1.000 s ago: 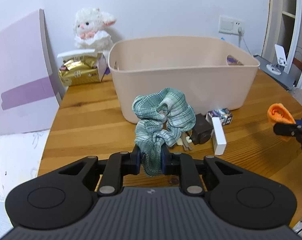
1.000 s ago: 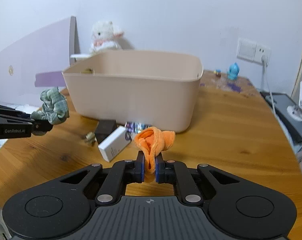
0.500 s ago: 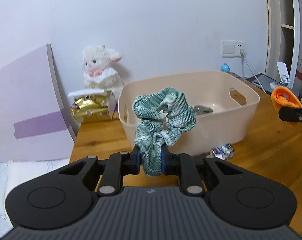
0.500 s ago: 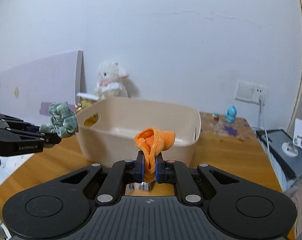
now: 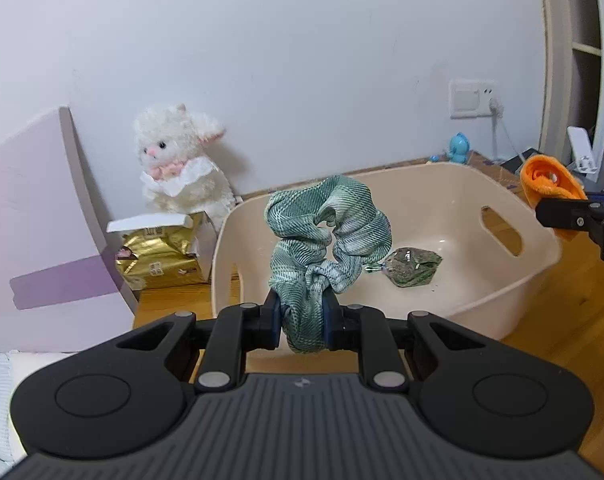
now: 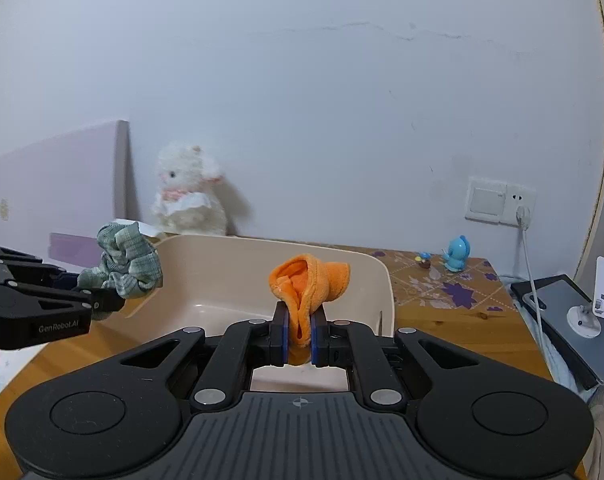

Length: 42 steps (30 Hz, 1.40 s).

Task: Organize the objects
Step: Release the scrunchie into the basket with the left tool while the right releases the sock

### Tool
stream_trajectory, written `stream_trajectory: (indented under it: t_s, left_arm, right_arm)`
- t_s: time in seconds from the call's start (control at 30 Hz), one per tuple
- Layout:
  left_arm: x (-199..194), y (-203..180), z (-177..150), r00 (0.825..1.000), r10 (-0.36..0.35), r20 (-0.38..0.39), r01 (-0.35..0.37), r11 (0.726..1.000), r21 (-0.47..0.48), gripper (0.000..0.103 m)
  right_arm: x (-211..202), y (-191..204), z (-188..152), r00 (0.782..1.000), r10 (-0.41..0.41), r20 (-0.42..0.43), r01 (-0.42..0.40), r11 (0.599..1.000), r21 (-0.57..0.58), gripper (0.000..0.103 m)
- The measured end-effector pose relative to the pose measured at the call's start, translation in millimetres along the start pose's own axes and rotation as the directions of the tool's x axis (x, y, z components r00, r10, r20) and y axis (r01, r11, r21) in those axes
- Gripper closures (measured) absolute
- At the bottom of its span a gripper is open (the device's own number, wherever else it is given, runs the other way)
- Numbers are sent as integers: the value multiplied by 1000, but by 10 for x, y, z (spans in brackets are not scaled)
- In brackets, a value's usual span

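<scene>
Our left gripper point(image 5: 302, 322) jaws clench the upright green scrunchie point(image 5: 327, 236) over the bin point(image 5: 541, 264) rim; our right gripper point(image 6: 300, 336) grips the orange cloth point(image 6: 309, 280).

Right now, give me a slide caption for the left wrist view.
Left gripper holds a green scrunchie above the beige bin, where a small packet already lies.

Green-and-white plaid scrunchie point(image 5: 329, 236); orange fleece cloth point(image 6: 307, 280); beige bin point(image 5: 541, 252); white plush lamb point(image 5: 178, 168) with pink collar; gold box point(image 5: 162, 256); wood-grain tabletop point(image 5: 581, 320).
</scene>
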State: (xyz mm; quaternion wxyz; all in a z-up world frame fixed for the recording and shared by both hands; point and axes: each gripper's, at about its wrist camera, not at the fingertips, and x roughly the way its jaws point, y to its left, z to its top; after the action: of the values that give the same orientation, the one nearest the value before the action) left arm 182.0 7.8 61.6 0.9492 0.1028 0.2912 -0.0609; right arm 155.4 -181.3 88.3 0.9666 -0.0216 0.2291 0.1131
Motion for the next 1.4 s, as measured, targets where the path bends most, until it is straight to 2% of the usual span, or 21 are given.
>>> stream_trajectory:
  t_s: [0.17, 0.3, 0.43, 0.5, 0.53, 0.67, 0.7, 0.77, 0.8, 0.93, 1.03, 1.13, 1.2, 1.4]
  left_arm:
    - [492, 15, 32, 995, -15, -99, 8, 997, -71, 82]
    - [813, 0, -11, 986, 3, -166, -15, 997, -76, 82]
    - [937, -1, -16, 983, 0, -185, -15, 997, -78, 80]
    - [957, -7, -19, 982, 0, -187, -15, 997, -78, 74]
    - [947, -14, -22, 983, -4, -183, -11, 997, -80, 72]
    - [842, -35, 19, 989, -12, -146, 0, 997, -81, 51]
    - [790, -45, 34, 991, -8, -133, -3, 997, -79, 38]
    - [691, -54, 70, 994, 12, -105, -20, 996, -83, 23]
    - [631, -56, 85, 996, 17, -89, -25, 996, -88, 19]
    - [446, -79, 114, 997, 27, -75, -33, 995, -91, 15]
    - [309, -89, 95, 996, 51, -69, -57, 995, -87, 15]
    - [156, -75, 54, 996, 65, -64, -71, 993, -95, 13]
    - [52, -68, 6, 995, 76, -58, -82, 992, -97, 9]
    - [-122, -37, -199, 992, 89, -83, -98, 989, -111, 9]
  right_arm:
    - [396, 7, 13, 998, -25, -58, 25, 1000, 0, 93]
    - [693, 38, -16, 993, -45, -111, 45, 999, -8, 93]
    - [867, 53, -94, 986, -58, -154, 55, 998, -19, 93]
    - [933, 52, -119, 983, -58, -174, 56, 998, -17, 92]
    - [957, 43, -128, 981, -55, -185, 54, 998, -10, 86]
    - [926, 18, -123, 983, -55, -178, 57, 998, 6, 62]
    - [894, 18, -109, 984, -57, -170, 59, 998, 5, 57]
    - [797, 22, -81, 988, -62, -145, 62, 998, 2, 40]
    - [740, 23, -64, 989, -65, -130, 66, 998, 2, 38]
    - [542, 17, -14, 993, -55, -103, 57, 998, 15, 26]
    - [390, 26, -2, 995, -48, -88, 50, 999, 19, 22]
    - [234, 36, -8, 996, -40, -77, 41, 999, 24, 13]
    - [146, 47, -24, 997, -34, -72, 36, 999, 25, 11]
    - [7, 177, -189, 995, -23, -94, 23, 1000, -10, 5]
